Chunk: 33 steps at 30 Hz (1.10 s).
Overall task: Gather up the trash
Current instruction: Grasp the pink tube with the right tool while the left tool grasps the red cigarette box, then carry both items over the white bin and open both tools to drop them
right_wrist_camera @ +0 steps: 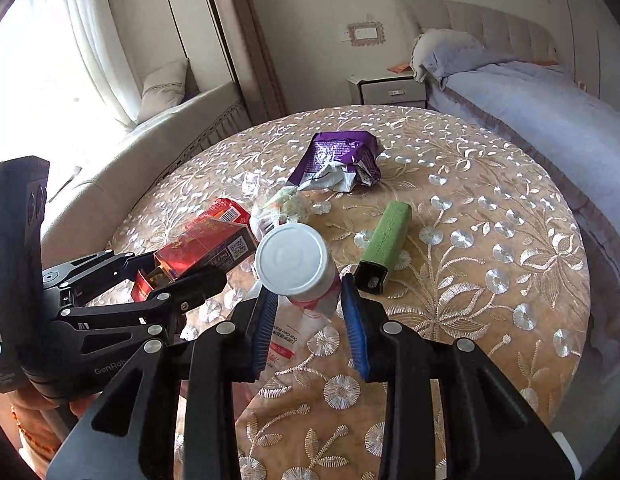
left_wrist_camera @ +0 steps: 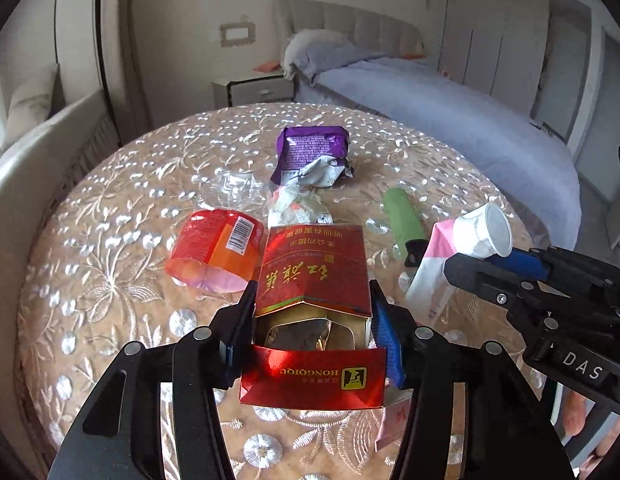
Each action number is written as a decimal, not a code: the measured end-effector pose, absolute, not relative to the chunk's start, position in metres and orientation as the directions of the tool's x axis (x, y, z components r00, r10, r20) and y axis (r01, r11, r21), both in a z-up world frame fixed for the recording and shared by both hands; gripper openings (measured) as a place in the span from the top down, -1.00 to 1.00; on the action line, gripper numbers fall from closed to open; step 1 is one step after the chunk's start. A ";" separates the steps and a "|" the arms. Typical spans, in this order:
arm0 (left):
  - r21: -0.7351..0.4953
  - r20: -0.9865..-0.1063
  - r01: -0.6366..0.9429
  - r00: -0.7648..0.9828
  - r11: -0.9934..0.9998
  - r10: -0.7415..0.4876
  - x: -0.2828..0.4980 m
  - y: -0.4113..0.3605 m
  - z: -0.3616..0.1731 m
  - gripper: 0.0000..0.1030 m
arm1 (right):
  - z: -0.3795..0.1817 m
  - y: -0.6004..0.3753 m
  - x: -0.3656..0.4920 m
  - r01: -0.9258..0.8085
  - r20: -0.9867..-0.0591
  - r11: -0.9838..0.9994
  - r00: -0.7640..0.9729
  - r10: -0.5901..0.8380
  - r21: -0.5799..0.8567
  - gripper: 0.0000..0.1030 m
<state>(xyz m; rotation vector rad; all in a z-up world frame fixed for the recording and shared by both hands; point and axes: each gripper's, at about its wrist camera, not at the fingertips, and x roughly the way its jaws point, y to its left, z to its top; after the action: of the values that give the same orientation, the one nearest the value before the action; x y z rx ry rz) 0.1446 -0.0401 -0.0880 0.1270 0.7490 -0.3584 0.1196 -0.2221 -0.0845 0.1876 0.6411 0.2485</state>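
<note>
My left gripper point(left_wrist_camera: 312, 300) is shut on an open red cigarette box point(left_wrist_camera: 314, 268), lid flap hanging toward the camera; the box also shows in the right wrist view point(right_wrist_camera: 205, 246). My right gripper point(right_wrist_camera: 310, 292) is shut on a crumpled white paper cup point(right_wrist_camera: 295, 260), held bottom-forward above a pink-and-white wrapper point(right_wrist_camera: 293, 340); the cup shows in the left wrist view point(left_wrist_camera: 486, 230) too. On the round table lie a purple snack bag point(left_wrist_camera: 310, 152), an orange-red label sleeve point(left_wrist_camera: 217, 250), a green tube-like box point(left_wrist_camera: 402, 220) and a clear plastic bag with scraps point(left_wrist_camera: 293, 204).
The round table has a beige embroidered cloth point(right_wrist_camera: 490, 240). A bed point(left_wrist_camera: 450, 108) with grey-blue bedding stands behind it on the right, a nightstand point(left_wrist_camera: 253, 88) at the back, and a cushioned window bench point(right_wrist_camera: 157, 128) on the left.
</note>
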 end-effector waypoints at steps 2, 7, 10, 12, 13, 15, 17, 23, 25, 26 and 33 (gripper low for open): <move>-0.012 -0.669 0.371 0.687 0.928 -0.283 0.134 -0.044 -0.079 -0.01 | -0.074 -0.227 0.107 -0.165 -0.532 0.960 0.805 0.264 0.228 0.34; 0.002 -0.623 0.412 0.713 0.911 -0.322 0.103 -0.064 -0.059 -0.01 | -0.051 -0.247 0.071 -0.121 -0.452 0.977 0.872 0.189 0.176 0.34; 0.012 -0.606 0.452 0.713 0.892 -0.353 0.084 -0.083 -0.051 -0.01 | -0.044 -0.266 0.050 -0.085 -0.428 0.983 0.892 0.148 0.163 0.34; 0.023 -0.599 0.487 0.706 0.873 -0.378 0.072 -0.099 -0.048 -0.01 | -0.043 -0.279 0.035 -0.055 -0.420 0.987 0.900 0.115 0.152 0.34; 0.031 -0.596 0.503 0.703 0.864 -0.388 0.066 -0.108 -0.047 -0.01 | -0.042 -0.287 0.026 -0.037 -0.418 0.988 0.903 0.097 0.148 0.34; 0.040 -0.595 0.537 0.690 0.843 -0.412 0.054 -0.125 -0.047 -0.01 | -0.042 -0.301 0.010 0.001 -0.414 0.991 0.908 0.056 0.136 0.34; 0.050 -0.596 0.568 0.677 0.821 -0.432 0.043 -0.142 -0.048 -0.01 | -0.044 -0.316 -0.008 0.045 -0.418 0.992 0.909 0.009 0.119 0.34; 0.065 -0.610 0.673 0.611 0.737 -0.504 0.010 -0.199 -0.061 -0.01 | -0.061 -0.360 -0.064 0.194 -0.454 0.979 0.880 -0.143 0.068 0.34; 0.071 -0.619 0.712 0.581 0.699 -0.528 -0.001 -0.218 -0.068 -0.01 | -0.070 -0.376 -0.083 0.249 -0.471 0.966 0.861 -0.193 0.061 0.34; 0.079 -0.623 0.726 0.571 0.683 -0.535 -0.006 -0.228 -0.072 -0.01 | -0.073 -0.382 -0.090 0.270 -0.478 0.961 0.853 -0.210 0.059 0.34; 0.098 -0.685 0.821 0.466 0.563 -0.561 -0.038 -0.296 -0.108 -0.01 | -0.109 -0.424 -0.137 0.397 -0.539 0.917 0.781 -0.316 0.038 0.34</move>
<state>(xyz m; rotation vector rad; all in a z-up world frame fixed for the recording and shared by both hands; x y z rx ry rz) -0.0385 -0.2957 -0.1083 0.4512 0.6493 -0.8836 -0.1366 -0.4240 -0.1088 0.1529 0.5538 -0.3867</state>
